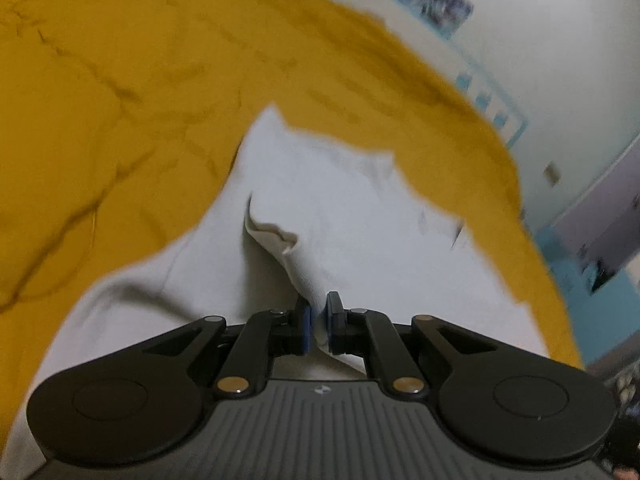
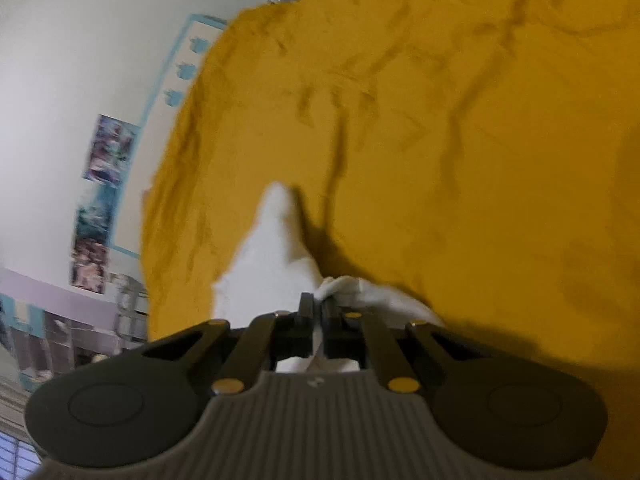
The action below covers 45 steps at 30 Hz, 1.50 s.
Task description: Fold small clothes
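Note:
A small white garment (image 1: 352, 208) lies on a mustard-yellow sheet (image 1: 120, 100). My left gripper (image 1: 318, 320) is shut on a raised fold of the white garment, which spreads ahead of the fingers. In the right wrist view my right gripper (image 2: 318, 308) is shut on a bunched edge of the same white garment (image 2: 272, 248), which hangs forward as a narrow strip over the yellow sheet (image 2: 460, 140). Both views are motion-blurred.
The wrinkled yellow sheet covers the whole work surface. A white wall with posters (image 2: 108, 152) and a blue-framed board (image 1: 492, 96) stands beyond the sheet's edge. Shelving (image 2: 80, 340) is at lower left of the right wrist view.

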### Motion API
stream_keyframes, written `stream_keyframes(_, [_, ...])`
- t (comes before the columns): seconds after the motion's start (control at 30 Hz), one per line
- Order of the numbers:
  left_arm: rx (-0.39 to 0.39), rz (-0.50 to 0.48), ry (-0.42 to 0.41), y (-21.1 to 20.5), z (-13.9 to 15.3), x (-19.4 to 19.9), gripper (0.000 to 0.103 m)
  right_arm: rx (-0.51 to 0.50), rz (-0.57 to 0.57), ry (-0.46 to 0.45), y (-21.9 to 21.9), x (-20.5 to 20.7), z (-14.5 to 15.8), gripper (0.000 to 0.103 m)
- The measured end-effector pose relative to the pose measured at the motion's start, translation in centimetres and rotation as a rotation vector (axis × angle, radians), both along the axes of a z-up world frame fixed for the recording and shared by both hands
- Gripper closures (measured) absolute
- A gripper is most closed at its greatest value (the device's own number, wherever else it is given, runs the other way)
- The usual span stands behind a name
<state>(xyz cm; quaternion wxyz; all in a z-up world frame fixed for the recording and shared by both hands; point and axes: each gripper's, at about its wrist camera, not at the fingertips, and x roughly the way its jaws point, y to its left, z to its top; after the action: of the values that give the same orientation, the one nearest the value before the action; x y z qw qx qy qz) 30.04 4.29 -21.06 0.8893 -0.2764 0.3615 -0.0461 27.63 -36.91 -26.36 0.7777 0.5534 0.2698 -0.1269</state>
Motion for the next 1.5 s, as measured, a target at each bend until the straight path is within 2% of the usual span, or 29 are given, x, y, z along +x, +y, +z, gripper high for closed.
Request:
stream_keyframes(0.07, [0.014, -0.01, 0.019, 0.0, -0.8, 0.1, 0.094, -0.011, 0.001, 0.009, 0.0, -0.1, -0.5, 0.103])
stream_keyframes(0.17, [0.004, -0.011, 0.027, 0.3, -0.4, -0.1, 0.089, -0.058, -0.011, 0.016, 0.2, -0.5, 0.1, 0.102])
stream_keyframes(0.2, [0.007, -0.008, 0.034, 0.4, 0.1, -0.4, 0.087, -0.071, -0.012, 0.025, 0.4, -0.6, 0.5, 0.094])
stream_keyframes(0.27, [0.036, -0.004, 0.026, 0.6, 1.2, -1.3, 0.087, -0.071, -0.006, 0.022, 0.4, -1.1, 1.4, 0.086])
stream_keyframes(0.3, [0.062, 0.006, 0.02, 0.7, 1.9, -1.9, 0.086, -0.08, -0.002, 0.009, 0.3, -1.2, 2.1, 0.085])
stream_keyframes(0.37, [0.117, 0.039, -0.012, 0.8, 3.4, -2.7, 0.083, -0.213, 0.024, -0.035, 0.7, -1.9, 4.6, 0.083])
stream_keyframes(0.43, [0.133, 0.066, -0.057, 1.2, 4.7, -2.7, 0.078, -0.369, 0.073, -0.086, 2.0, -1.6, 6.9, 0.068])
stream_keyframes(0.47, [0.127, 0.056, -0.075, 1.2, 5.2, -2.2, 0.074, -0.399, 0.108, -0.118, 2.6, -1.1, 7.7, 0.063])
stream_keyframes(0.5, [0.118, 0.039, -0.084, 1.0, 5.5, -1.5, 0.07, -0.413, 0.148, -0.143, 3.2, -0.3, 8.2, 0.063])
stream_keyframes(0.63, [0.09, -0.042, -0.083, -0.6, 4.8, 1.8, 0.07, -0.416, 0.262, -0.152, 5.0, 2.9, 8.0, 0.063])
stream_keyframes(0.73, [0.114, -0.053, -0.051, -1.3, 2.7, 4.0, 0.07, -0.451, 0.315, -0.093, 5.9, 4.7, 6.4, 0.064])
stream_keyframes(0.83, [0.144, -0.025, 0.015, -1.0, 0.7, 5.1, 0.07, -0.452, 0.287, 0.001, 5.4, 5.4, 4.0, 0.066])
stream_keyframes(0.9, [0.139, -0.022, 0.03, -0.4, -0.3, 5.1, 0.076, -0.43, 0.262, 0.031, 4.6, 5.1, 2.7, 0.084])
stream_keyframes(0.97, [0.121, -0.03, 0.026, 0.1, -0.7, 5.0, 0.076, -0.409, 0.255, 0.029, 3.9, 5.1, 2.1, 0.09])
stream_keyframes(1.03, [0.112, -0.033, 0.031, 0.3, -0.7, 5.1, 0.076, -0.401, 0.258, 0.028, 3.5, 4.7, 1.8, 0.09])
stream_keyframes(1.1, [0.127, -0.043, 0.035, 0.0, -0.1, 5.2, 0.076, -0.412, 0.262, 0.038, 3.8, 4.8, 2.2, 0.088])
stream_keyframes(1.13, [0.138, -0.053, 0.036, -0.1, 0.3, 5.0, 0.075, -0.423, 0.27, 0.038, 4.1, 4.7, 2.7, 0.084])
stream_keyframes(1.2, [0.143, -0.093, 0.028, -1.0, 1.7, 4.5, 0.073, -0.436, 0.282, 0.003, 5.1, 5.0, 3.9, 0.064])
stream_keyframes(1.27, [0.128, -0.142, 0.006, -1.8, 2.7, 3.7, 0.07, -0.458, 0.323, -0.054, 6.4, 4.5, 5.3, 0.063])
stream_keyframes(1.33, [0.15, -0.184, -0.014, -3.0, 3.6, 2.6, 0.058, -0.469, 0.38, -0.092, 7.9, 4.5, 6.2, 0.062])
stream_keyframes(1.4, [0.179, -0.21, -0.007, -3.9, 3.6, 2.0, 0.058, -0.464, 0.428, -0.1, 9.2, 4.6, 6.2, 0.062])
stream_keyframes(1.5, [0.219, -0.227, 0.022, -4.7, 2.6, 1.6, 0.058, -0.461, 0.491, -0.059, 10.8, 5.0, 5.1, 0.062])
